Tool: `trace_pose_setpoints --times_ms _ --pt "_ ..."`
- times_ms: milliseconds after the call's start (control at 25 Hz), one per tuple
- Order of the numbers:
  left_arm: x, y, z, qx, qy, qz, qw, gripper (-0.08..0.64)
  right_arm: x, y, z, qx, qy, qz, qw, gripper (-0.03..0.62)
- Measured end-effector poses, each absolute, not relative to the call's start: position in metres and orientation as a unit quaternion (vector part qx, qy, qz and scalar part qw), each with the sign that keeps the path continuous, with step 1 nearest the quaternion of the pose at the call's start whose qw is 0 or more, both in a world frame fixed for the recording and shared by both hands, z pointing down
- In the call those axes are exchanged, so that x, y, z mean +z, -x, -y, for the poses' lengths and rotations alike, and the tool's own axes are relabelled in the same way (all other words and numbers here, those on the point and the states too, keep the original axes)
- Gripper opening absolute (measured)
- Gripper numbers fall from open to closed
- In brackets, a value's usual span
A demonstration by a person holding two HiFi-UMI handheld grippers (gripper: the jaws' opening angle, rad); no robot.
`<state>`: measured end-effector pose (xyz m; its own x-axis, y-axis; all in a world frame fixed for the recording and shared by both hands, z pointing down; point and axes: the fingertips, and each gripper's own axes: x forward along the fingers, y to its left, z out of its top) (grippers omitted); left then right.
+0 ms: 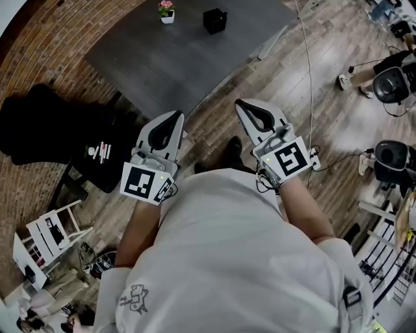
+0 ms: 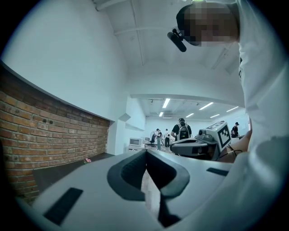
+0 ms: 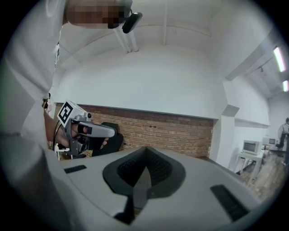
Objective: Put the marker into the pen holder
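The black pen holder (image 1: 215, 21) stands near the far edge of the dark grey table (image 1: 169, 62). I see no marker in any view. My left gripper (image 1: 177, 116) and right gripper (image 1: 239, 103) are held close to the person's chest, above the wooden floor and short of the table. Both are shut, their jaws meeting at the tips with nothing between them. In the left gripper view the left gripper (image 2: 146, 151) is shut, and the right gripper (image 2: 201, 143) shows at the right. In the right gripper view the right gripper (image 3: 145, 149) is shut, and the left gripper (image 3: 86, 131) shows at the left.
A small white pot with pink flowers (image 1: 167, 12) stands left of the pen holder. A black seat (image 1: 39, 130) lies by the brick wall at left, a white rack (image 1: 49, 237) below it. Cables and black devices (image 1: 392, 84) sit at right. People stand far off (image 2: 183, 131).
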<state>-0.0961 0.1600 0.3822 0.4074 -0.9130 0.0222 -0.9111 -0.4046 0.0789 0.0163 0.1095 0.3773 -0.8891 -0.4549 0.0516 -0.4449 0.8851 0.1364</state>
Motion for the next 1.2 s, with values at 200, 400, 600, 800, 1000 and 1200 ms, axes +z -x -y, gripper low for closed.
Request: trace_pose_setpoints --times_ms 200,400,600,800,1000,1200 --pt "0.389 0.097 -0.174 -0.017 -0.840 0.541 0.049 0.011 0.371 -0.007 -0.133 -0.055 -0.227 0.972 0.020 0.005" --pt "0.390 0.099 -0.185 -0.012 -0.842 0.537 0.045 0.011 0.372 -0.001 -0.145 -0.053 -0.228 0.972 0.015 0.005" --pt "0.388 0.102 -0.192 -0.013 -0.843 0.536 0.043 0.011 0.370 0.003 -0.151 -0.053 -0.228 0.972 0.011 0.005" --pt "0.385 0.106 -0.193 -0.015 -0.843 0.536 0.041 0.011 0.369 0.007 -0.152 -0.057 -0.228 0.972 0.011 0.005" --pt "0.386 0.105 -0.192 -0.017 -0.844 0.534 0.042 0.011 0.367 0.008 -0.151 -0.070 -0.225 0.972 0.010 0.005" --pt "0.388 0.109 -0.189 -0.017 -0.844 0.535 0.044 0.011 0.368 0.012 -0.149 -0.072 -0.222 0.972 0.016 0.005"
